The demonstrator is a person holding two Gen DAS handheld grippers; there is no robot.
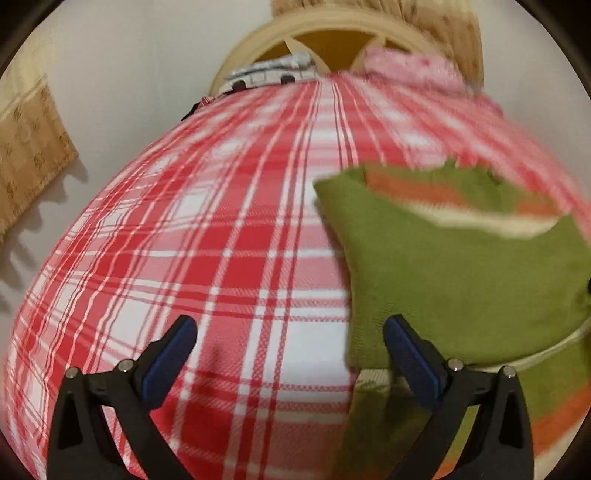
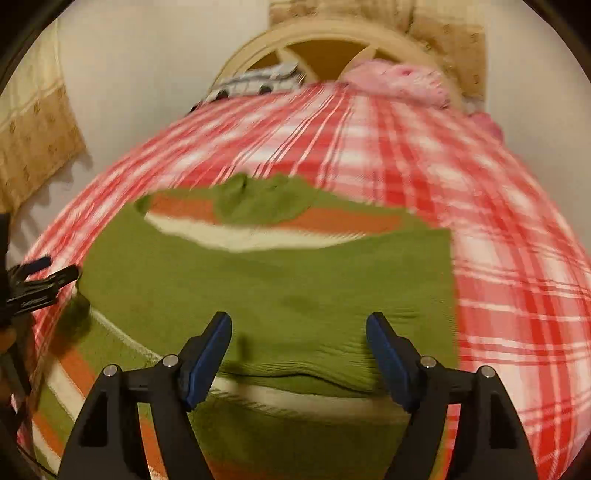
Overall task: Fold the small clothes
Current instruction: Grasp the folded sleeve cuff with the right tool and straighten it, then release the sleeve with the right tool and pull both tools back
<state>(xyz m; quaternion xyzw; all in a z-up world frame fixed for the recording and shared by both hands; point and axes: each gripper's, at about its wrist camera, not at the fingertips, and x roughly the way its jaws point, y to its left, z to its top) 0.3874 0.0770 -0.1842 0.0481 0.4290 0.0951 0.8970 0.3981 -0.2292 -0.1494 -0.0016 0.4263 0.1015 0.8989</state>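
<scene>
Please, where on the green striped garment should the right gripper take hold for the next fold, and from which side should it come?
Probably the near folded edge of the green striped garment, where the fabric bulges up from the plaid cloth. The right gripper hovers there with jaws wide open, so it could come straight forward and low from the near side. The raised edge lets one finger slide underneath.

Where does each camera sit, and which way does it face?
Left wrist: on the left gripper, facing forward over the plaid cloth; its open jaws show.
Right wrist: on the right gripper, over the green garment; open jaws and the left gripper show.
Shared: garment, cloth, basket.
</scene>
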